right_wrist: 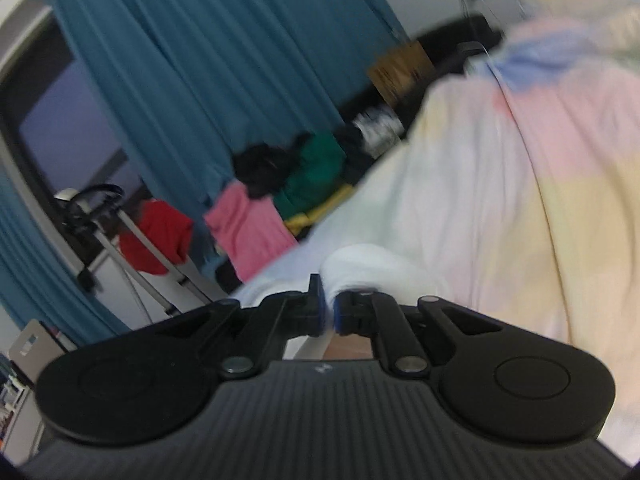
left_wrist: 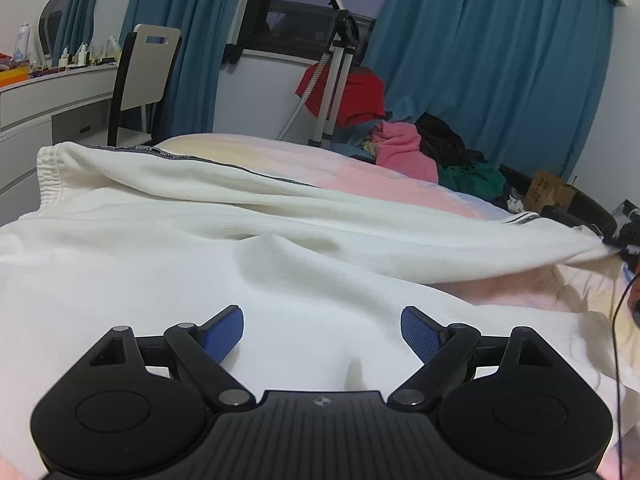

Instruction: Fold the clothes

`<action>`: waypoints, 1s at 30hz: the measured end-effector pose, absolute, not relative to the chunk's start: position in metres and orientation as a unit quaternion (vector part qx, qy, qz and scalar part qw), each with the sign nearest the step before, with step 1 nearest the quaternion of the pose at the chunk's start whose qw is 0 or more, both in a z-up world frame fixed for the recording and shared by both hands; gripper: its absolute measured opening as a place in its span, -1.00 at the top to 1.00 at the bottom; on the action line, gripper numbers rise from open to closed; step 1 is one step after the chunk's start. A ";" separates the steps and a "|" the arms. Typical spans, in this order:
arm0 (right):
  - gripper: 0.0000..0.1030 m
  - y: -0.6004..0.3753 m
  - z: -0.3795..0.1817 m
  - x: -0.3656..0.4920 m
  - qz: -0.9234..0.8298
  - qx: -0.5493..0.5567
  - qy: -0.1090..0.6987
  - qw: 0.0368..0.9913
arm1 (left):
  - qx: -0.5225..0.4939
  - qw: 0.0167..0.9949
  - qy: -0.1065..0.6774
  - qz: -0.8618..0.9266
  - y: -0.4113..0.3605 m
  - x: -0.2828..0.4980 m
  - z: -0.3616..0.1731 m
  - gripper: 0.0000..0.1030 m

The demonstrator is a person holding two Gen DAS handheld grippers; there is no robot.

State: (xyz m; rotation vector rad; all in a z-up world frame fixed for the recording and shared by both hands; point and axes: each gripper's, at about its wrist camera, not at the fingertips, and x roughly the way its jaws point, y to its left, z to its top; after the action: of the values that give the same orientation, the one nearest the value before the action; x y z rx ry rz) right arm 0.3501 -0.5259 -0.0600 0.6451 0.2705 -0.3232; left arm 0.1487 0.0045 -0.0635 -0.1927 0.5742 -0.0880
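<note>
Nearest the lens, left gripper [left_wrist: 322, 330] spread wide, blue pads [left_wrist: 226, 334] apart and holding nothing, hovering low over a white garment [left_wrist: 200, 248] spread across the bed [left_wrist: 360, 172]. White garment lying over the near part of the bed, ribbed cuff or hem bunched toward the left edge, a dark printed trim running along an upper fold, one corner drawn taut toward the right edge. Pastel bedcover in pink, yellow and blue showing beyond the white cloth. At the far side of the bed, a heap of clothes [left_wrist: 420, 148] in pink, green and black; behind it a red garment [left_wrist: 352, 96] draped over a metal stand [left_wrist: 336, 80], blue curtains [left_wrist: 500, 60] on either side of a dark window. Off to the left, a chair [left_wrist: 140, 76] pushed against a white desk [left_wrist: 48, 96] carrying bottles. In the blurred, tilted right wrist view, right gripper [right_wrist: 329, 310] clenched on a pinch of the white garment [right_wrist: 360, 264], bunched fabric bulging just above the pads, pastel bedcover beyond.
</note>
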 end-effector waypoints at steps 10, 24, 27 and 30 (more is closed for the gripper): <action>0.77 -0.526 -0.142 0.306 -0.184 0.372 0.239 0.878 | -0.068 0.953 0.289 -0.060 -0.007 0.150 -0.070 -0.70; -0.40 -0.420 -0.054 0.195 -0.258 0.372 0.225 0.863 | 0.004 0.934 0.307 -0.184 -0.048 0.161 -0.085 -0.70; -0.43 -0.403 -0.064 0.169 -0.280 0.393 0.190 0.855 | 0.010 0.924 0.300 -0.238 -0.080 0.190 -0.073 -0.71; -0.42 -0.406 -0.076 0.181 -0.300 0.367 0.193 0.859 | 0.001 0.900 0.314 -0.302 -0.127 0.247 -0.064 -0.71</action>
State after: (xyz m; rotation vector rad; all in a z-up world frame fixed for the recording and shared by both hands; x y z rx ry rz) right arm 0.1807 -0.4059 -0.0756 0.7699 0.4045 -0.6290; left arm 0.2474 -0.1265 -0.0636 0.0014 0.6505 -0.6247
